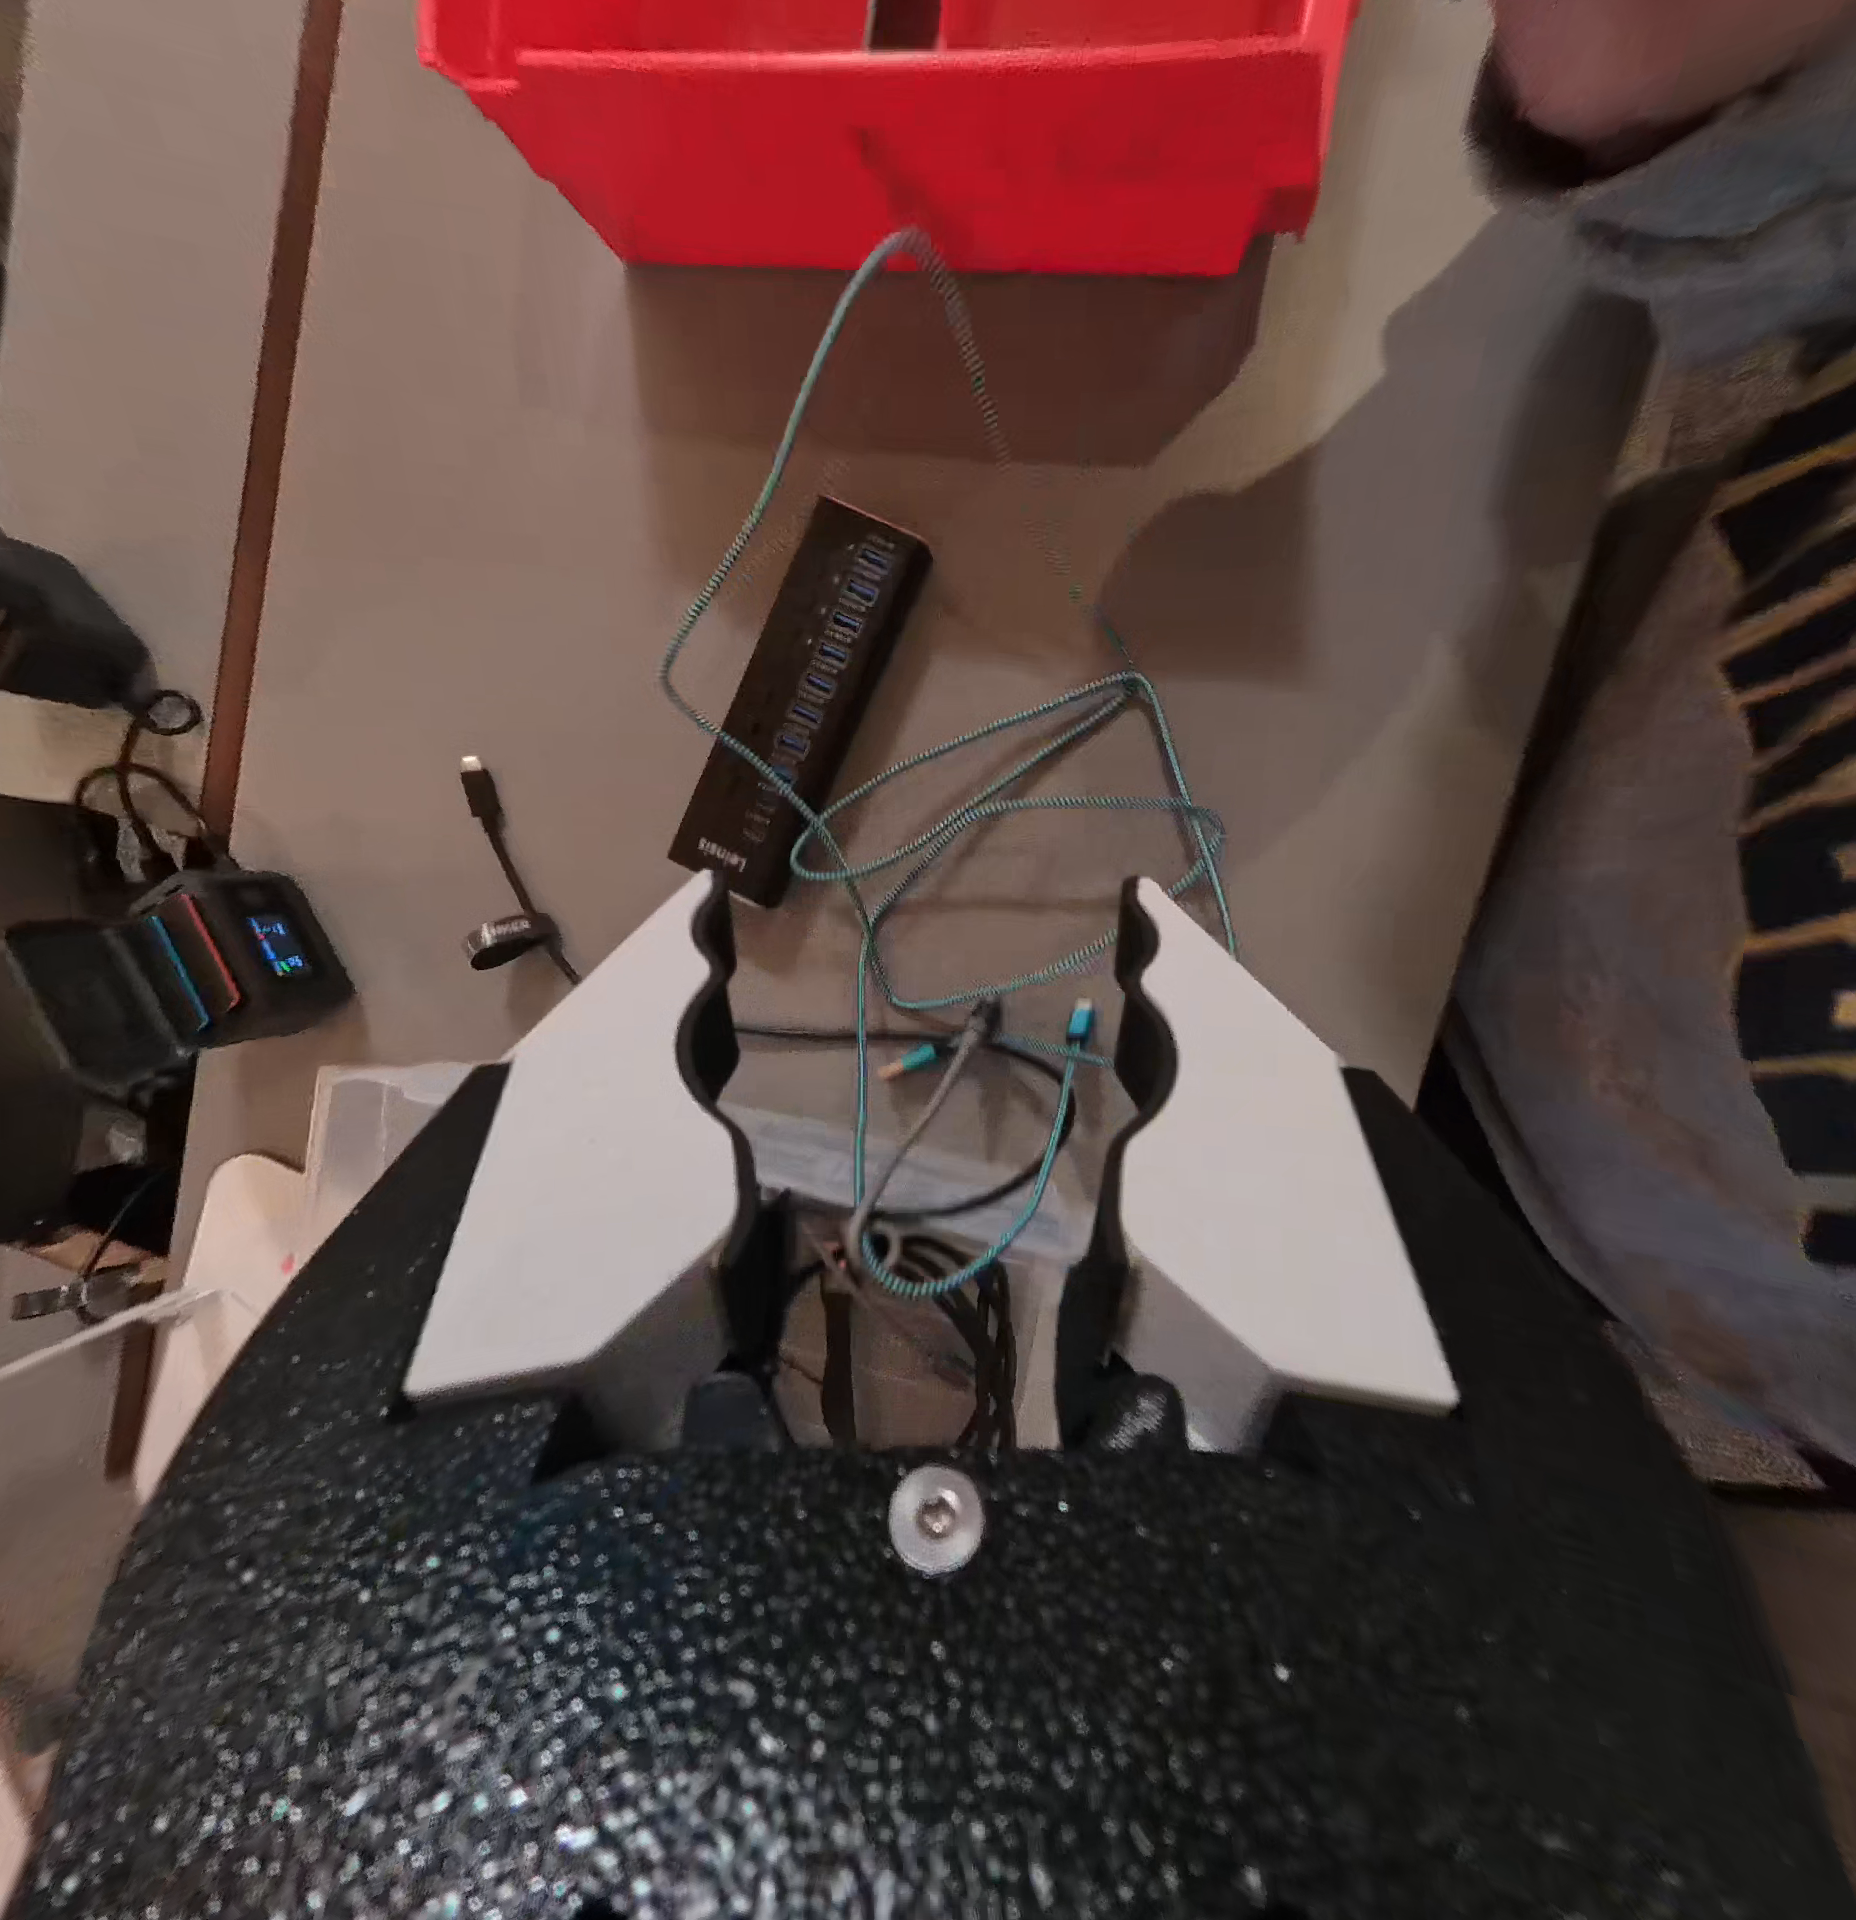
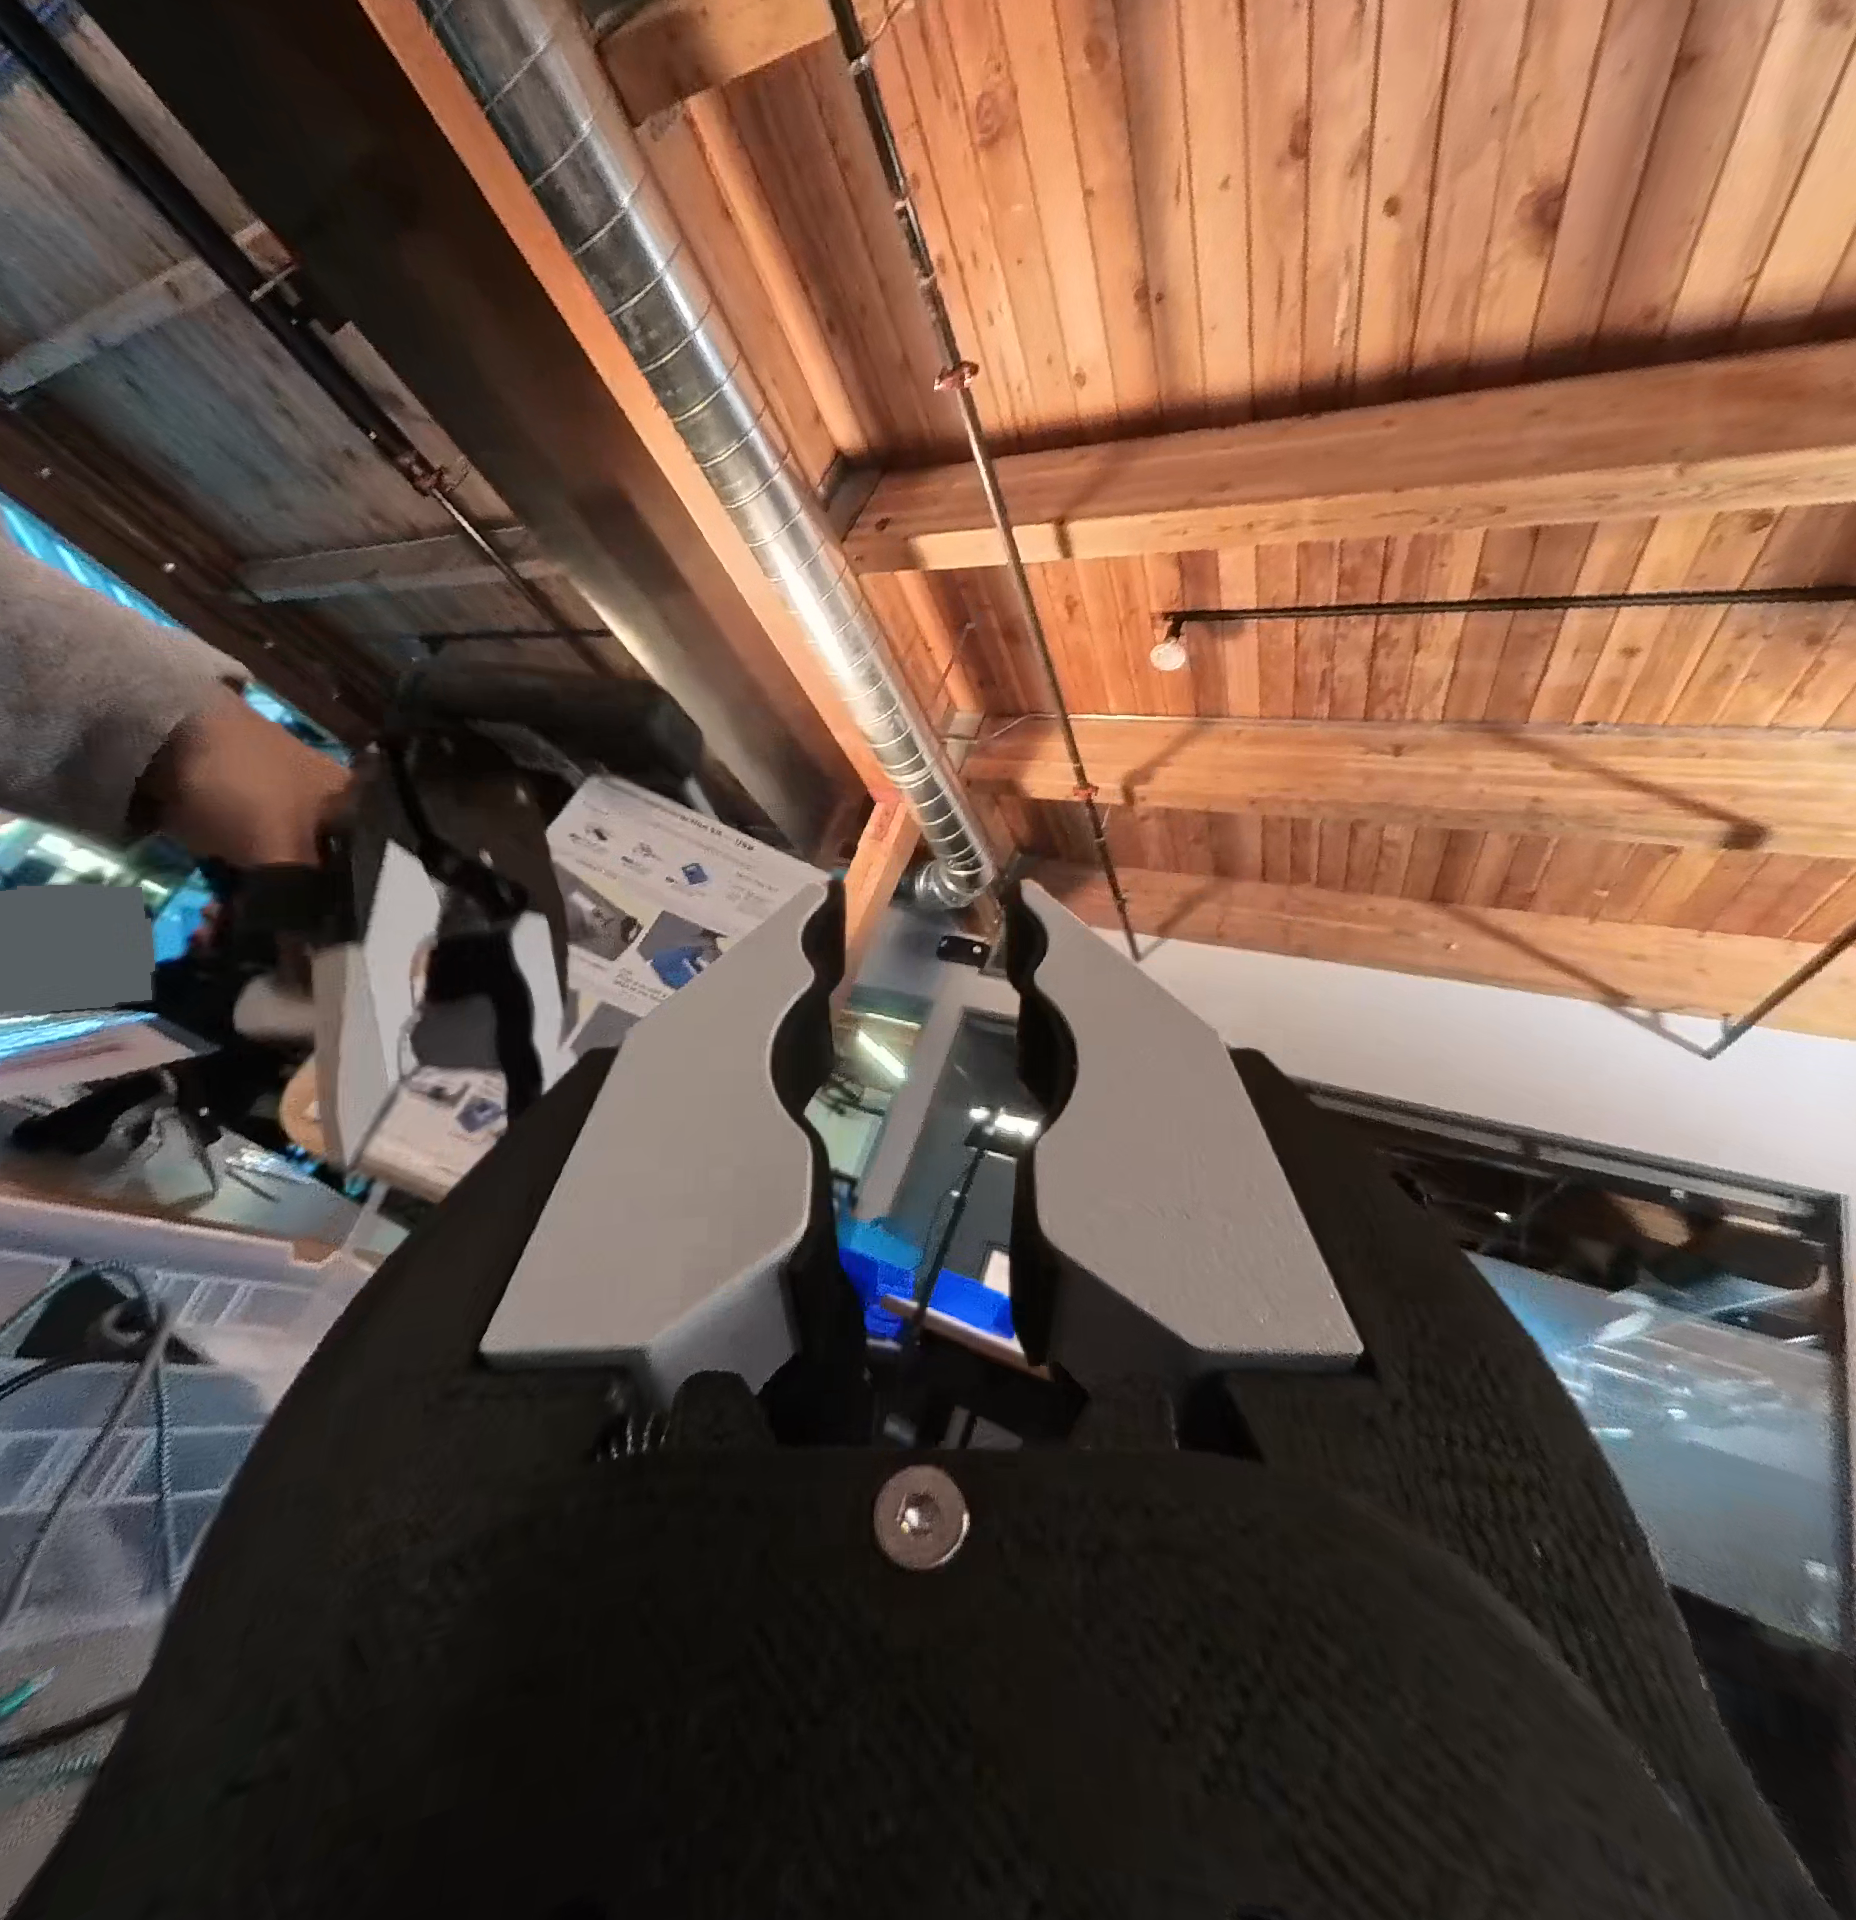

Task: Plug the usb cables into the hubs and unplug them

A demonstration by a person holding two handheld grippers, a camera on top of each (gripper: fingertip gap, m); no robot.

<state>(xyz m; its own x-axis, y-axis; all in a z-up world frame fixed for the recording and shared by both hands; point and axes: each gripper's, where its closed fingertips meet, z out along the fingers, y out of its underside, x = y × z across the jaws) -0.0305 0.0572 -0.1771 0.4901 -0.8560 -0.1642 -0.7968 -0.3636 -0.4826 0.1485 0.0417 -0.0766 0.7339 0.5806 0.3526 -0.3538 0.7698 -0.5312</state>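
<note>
We see left gripper (image 1: 924, 894) wide over teal cables (image 1: 1007, 821) near hub (image 1: 799, 696); right gripper (image 2: 924, 904) narrowly parted, seemingly empty, aimed at ceiling (image 2: 1423, 312)

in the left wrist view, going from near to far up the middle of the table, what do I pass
Left tongs, open and empty → loose teal connector ends → tangle of teal braided cable → black USB hub, lying at a slant → red bin at the far edge.

A beige tabletop (image 1: 467, 520) lies below; overhead, a wooden plank ceiling (image 2: 1423, 260) carries a silver duct (image 2: 737, 416)
</note>
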